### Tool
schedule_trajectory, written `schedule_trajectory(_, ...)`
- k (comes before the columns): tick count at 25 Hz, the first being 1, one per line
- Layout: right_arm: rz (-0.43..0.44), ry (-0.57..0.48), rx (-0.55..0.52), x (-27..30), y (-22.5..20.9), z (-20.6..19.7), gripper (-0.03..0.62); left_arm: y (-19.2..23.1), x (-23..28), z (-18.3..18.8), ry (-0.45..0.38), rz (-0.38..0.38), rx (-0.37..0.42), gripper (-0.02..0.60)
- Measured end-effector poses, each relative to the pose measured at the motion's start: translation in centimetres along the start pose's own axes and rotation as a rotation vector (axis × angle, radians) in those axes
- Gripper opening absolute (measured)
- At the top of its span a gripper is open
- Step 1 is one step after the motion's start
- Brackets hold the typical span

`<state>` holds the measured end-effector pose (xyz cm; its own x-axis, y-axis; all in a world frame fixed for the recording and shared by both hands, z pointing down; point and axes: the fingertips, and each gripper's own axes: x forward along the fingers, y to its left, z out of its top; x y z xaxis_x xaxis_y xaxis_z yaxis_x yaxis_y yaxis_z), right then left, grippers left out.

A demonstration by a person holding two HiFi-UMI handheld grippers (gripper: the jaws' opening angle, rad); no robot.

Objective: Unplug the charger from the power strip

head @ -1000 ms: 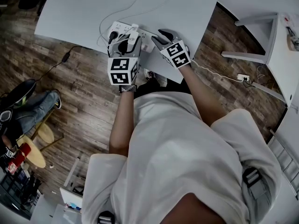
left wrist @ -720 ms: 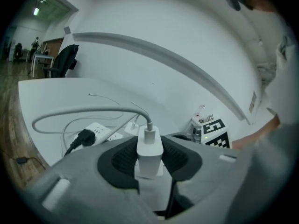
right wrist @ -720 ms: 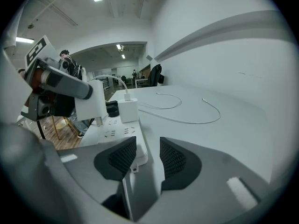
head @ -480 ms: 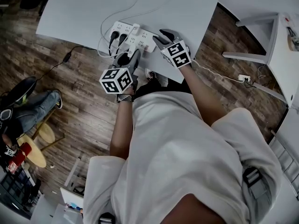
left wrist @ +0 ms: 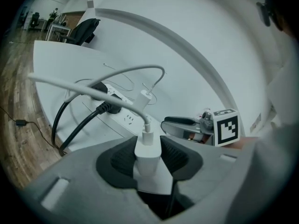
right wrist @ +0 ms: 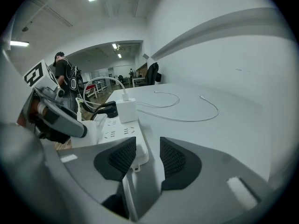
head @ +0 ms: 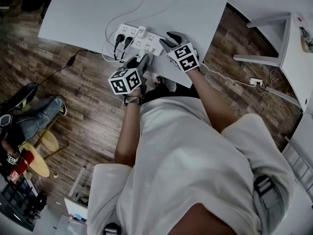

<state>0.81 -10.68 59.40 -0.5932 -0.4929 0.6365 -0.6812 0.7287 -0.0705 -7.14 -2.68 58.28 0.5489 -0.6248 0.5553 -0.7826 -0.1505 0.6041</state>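
A white power strip (head: 139, 39) lies near the white table's front edge, with two black plugs (head: 122, 39) and a white adapter (head: 142, 32) still in it. My left gripper (head: 141, 61) is shut on a white charger (left wrist: 148, 158). It holds the charger clear of the strip, over the table's front edge, and the charger's white cable (left wrist: 93, 85) arcs back across the table. My right gripper (head: 167, 38) rests at the right end of the strip (right wrist: 133, 141). Its pads stand a little apart, and nothing is pinched between them.
A loose white cable (head: 143, 4) curls over the table (head: 78, 9) behind the strip. Wooden floor lies below the front edge. A seated person's legs (head: 34, 112) are at the left. A white desk frame (head: 274, 33) and a floor socket (head: 254, 81) are at the right.
My left gripper has drawn back from over the strip toward the table's front edge, sinking and rolling, with the charger in it. The right gripper has stayed put.
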Motion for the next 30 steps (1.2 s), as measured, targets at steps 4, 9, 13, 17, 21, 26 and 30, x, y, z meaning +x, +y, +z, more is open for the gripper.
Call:
schedule_trajectory(4,0.013,0.013,-0.021,-0.2,0.6,-0.1,0.173,0.3,0.0,-0.1,0.047,0.048,0.084,0.195)
schedule_trajectory(9,0.030,0.003,-0.042,-0.5,1.7,0.0,0.175,2.0,-0.8,-0.7,0.108,0.102,0.161,0.249)
schedule_trajectory(13,0.037,0.002,-0.047,-0.5,2.1,0.3,0.175,2.9,-1.1,-1.7,0.171,0.091,0.204,0.313)
schedule_trajectory(17,0.040,-0.006,-0.053,-0.8,2.4,0.8,0.175,3.4,-1.7,-2.3,0.186,0.055,0.230,0.342)
schedule_trajectory(21,0.047,-0.017,-0.061,-1.1,2.5,1.2,0.175,3.9,-2.2,-2.9,0.181,0.061,0.231,0.342)
schedule_trajectory(26,0.046,-0.016,-0.048,-1.5,2.5,1.4,0.175,4.3,-3.2,-3.4,0.168,0.089,0.232,0.341)
schedule_trajectory(30,0.049,-0.027,-0.041,-1.8,2.5,2.0,0.175,4.2,-4.2,-3.0,0.137,0.098,0.238,0.337)
